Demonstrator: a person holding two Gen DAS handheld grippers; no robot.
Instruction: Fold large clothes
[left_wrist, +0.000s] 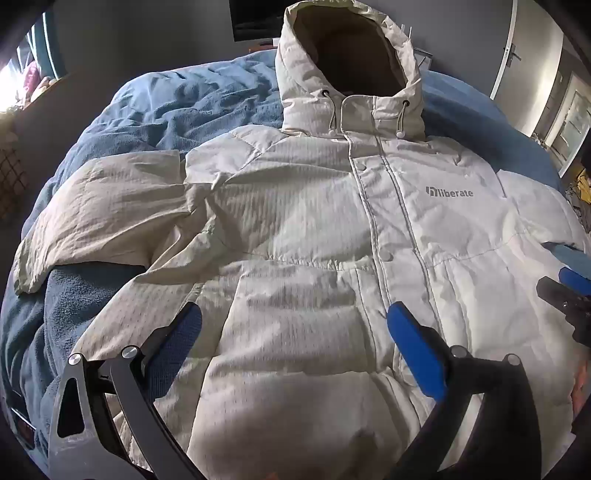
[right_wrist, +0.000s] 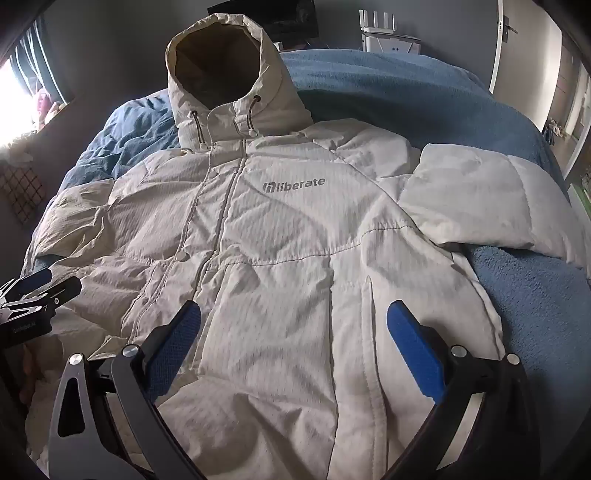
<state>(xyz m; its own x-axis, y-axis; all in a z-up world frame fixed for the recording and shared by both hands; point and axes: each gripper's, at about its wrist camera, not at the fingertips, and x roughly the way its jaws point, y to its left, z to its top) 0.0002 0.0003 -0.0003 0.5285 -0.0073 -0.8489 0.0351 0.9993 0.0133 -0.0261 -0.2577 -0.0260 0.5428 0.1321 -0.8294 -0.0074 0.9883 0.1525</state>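
A cream hooded puffer jacket lies face up and spread out on a blue blanket, hood at the far end, sleeves out to both sides. It also shows in the right wrist view. My left gripper is open and empty above the jacket's lower left front. My right gripper is open and empty above the lower right front, near the pocket. Each gripper's tip shows at the edge of the other's view, the right gripper and the left gripper.
The blue blanket covers a bed. A bright window is at the far left. A dark screen hangs on the back wall. A white router stands behind the bed. A door is at the right.
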